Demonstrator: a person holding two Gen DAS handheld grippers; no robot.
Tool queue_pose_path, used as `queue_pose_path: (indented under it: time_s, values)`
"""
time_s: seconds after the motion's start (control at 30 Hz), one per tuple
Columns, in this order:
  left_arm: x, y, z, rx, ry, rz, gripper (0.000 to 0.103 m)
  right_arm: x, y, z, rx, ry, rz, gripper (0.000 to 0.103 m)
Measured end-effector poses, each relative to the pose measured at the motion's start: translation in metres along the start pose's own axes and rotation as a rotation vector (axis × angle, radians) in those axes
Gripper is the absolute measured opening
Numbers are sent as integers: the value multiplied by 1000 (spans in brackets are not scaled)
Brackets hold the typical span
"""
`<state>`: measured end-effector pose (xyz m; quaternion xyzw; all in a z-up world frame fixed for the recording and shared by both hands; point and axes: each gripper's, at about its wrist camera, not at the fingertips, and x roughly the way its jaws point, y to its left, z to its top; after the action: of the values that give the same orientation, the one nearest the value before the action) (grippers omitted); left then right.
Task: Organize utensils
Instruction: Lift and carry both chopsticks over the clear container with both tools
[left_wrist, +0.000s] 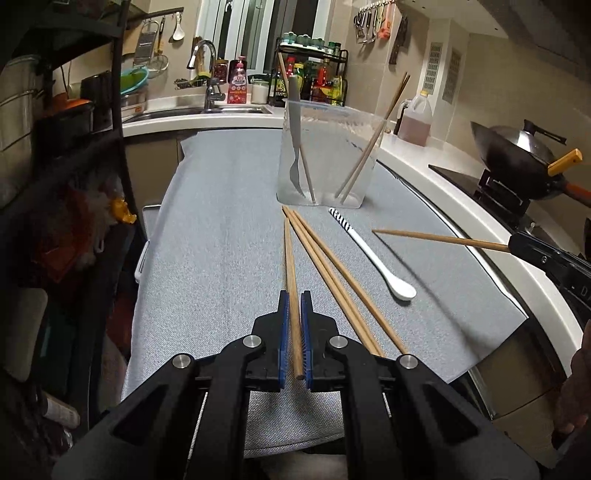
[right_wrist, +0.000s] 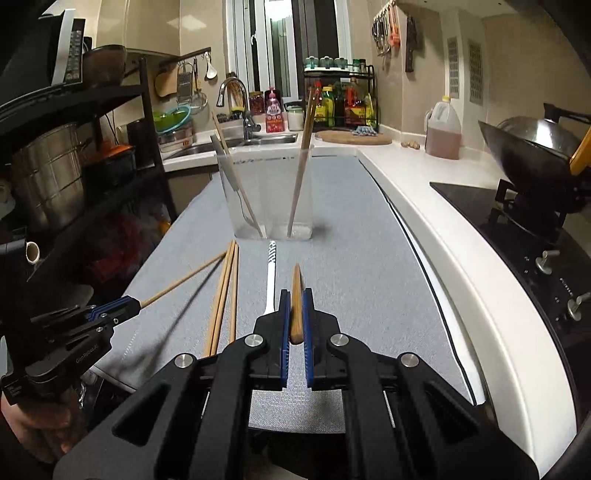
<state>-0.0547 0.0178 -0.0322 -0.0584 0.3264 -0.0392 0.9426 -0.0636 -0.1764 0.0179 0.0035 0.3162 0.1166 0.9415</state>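
A single chopstick (left_wrist: 291, 280) is clamped between the blue pads of the left tool (left_wrist: 294, 301). Another chopstick (right_wrist: 296, 295) is gripped by the right tool (right_wrist: 295, 299). Both are held above the grey cloth (left_wrist: 221, 229) on the counter (right_wrist: 424, 192). Three more chopsticks (left_wrist: 325, 266) and a white spoon (left_wrist: 373, 258) are left lying on the cloth, just before a clear container (left_wrist: 325, 158) in which a fork (left_wrist: 295, 147) and chopsticks are stood.
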Motion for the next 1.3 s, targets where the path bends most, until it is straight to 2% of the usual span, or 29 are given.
queue_pose_path:
  time_s: [0.17, 0.5, 0.8, 1.3]
  values:
    - [-11, 8, 11, -30, -20, -25, 6, -9, 4, 11, -8, -27, 6, 6]
    - [-36, 10, 35, -15, -94, -39, 4, -22, 10, 31, -25, -69, 17, 6]
    - [-47, 9, 70, 2, -158, -48, 4, -35, 20, 64, -58, -138, 24, 6]
    - [-46, 9, 140, 27, -178, -104, 4, -30, 31, 108, -94, -180, 54, 6]
